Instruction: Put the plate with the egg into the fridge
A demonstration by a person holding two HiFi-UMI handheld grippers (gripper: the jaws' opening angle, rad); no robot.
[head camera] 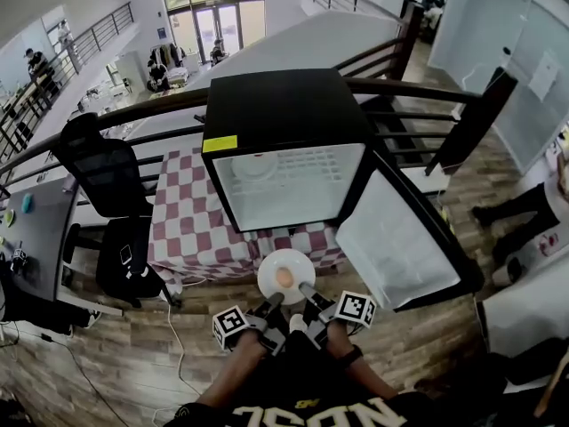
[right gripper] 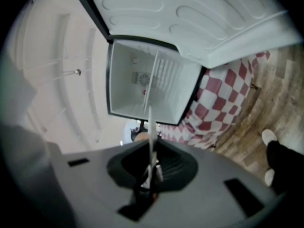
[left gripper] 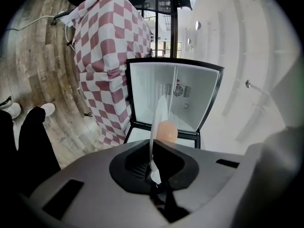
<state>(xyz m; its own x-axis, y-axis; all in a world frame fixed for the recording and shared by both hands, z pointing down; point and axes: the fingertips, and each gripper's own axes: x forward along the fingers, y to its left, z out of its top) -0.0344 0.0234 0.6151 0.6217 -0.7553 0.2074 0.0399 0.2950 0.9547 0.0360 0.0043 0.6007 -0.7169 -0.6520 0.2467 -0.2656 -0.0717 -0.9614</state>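
Just in front of the open fridge, out in the air between your two grippers, there's the plate: white, round, held about level. The egg sits near its middle, pale orange, resting on the plate's surface.

The plate is not inside yet. From the head view it hangs below the fridge's open front, over the near edge of the checked tablecloth.

Your left gripper has its jaws pinched down on the near rim at the left. Its own view shows the plate edge-on as a thin white line running up from between the closed jaws, the egg bulging off one side of it. Your right gripper is clamped on the near rim just beside it, on the right. In that gripper's view the rim again runs as a slim white blade out of the tight jaws, with only a sliver of the egg peeking past it. Two grips, side by side, both biting the same edge.

Out from there, the fridge is a small black box with a white interior, and a wire shelf crosses the inside. A yellow label sits on its top front corner. Its door is swung wide to the right in the head view, white inner liner facing you.

The fridge stands on the table under that red-and-white cloth. A black office chair stands to the left of the table, a dark railing runs behind it, and wooden floor spreads below your hands.
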